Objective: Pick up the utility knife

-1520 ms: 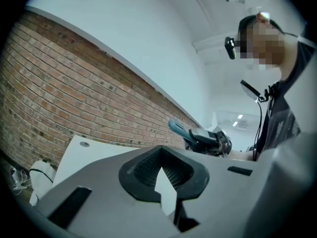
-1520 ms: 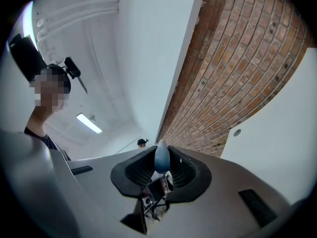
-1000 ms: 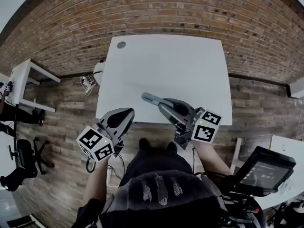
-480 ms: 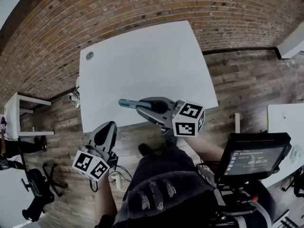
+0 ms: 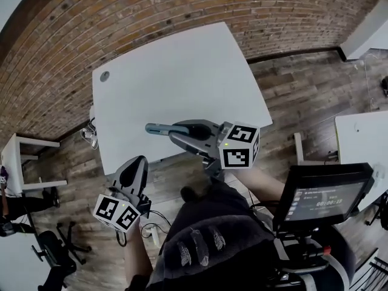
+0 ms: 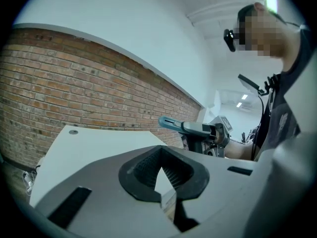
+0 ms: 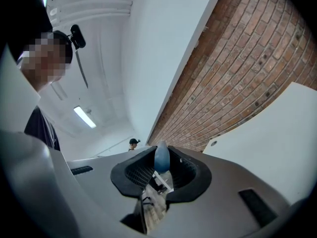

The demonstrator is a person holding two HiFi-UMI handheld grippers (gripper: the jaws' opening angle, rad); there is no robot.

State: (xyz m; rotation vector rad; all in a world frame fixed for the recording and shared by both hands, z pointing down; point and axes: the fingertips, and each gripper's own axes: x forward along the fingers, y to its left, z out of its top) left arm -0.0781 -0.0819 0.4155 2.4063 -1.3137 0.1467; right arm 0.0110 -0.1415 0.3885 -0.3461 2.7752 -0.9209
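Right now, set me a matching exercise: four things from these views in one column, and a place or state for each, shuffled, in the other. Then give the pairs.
1. blue-grey plastic utility knife
2. grey left gripper
3. white rectangular table
4. black flat monitor

A. screen lit, at the person's right
B. shut, nothing between its jaws
C. clamped in the right gripper
D. beside the red brick wall

Pairs: 1-C, 2-B, 3-D, 4-A.

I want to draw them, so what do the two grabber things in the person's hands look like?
The left tongs and right tongs are grey, wedge-shaped shells with black ribbed pads. Each carries a white cube printed with black square markers.
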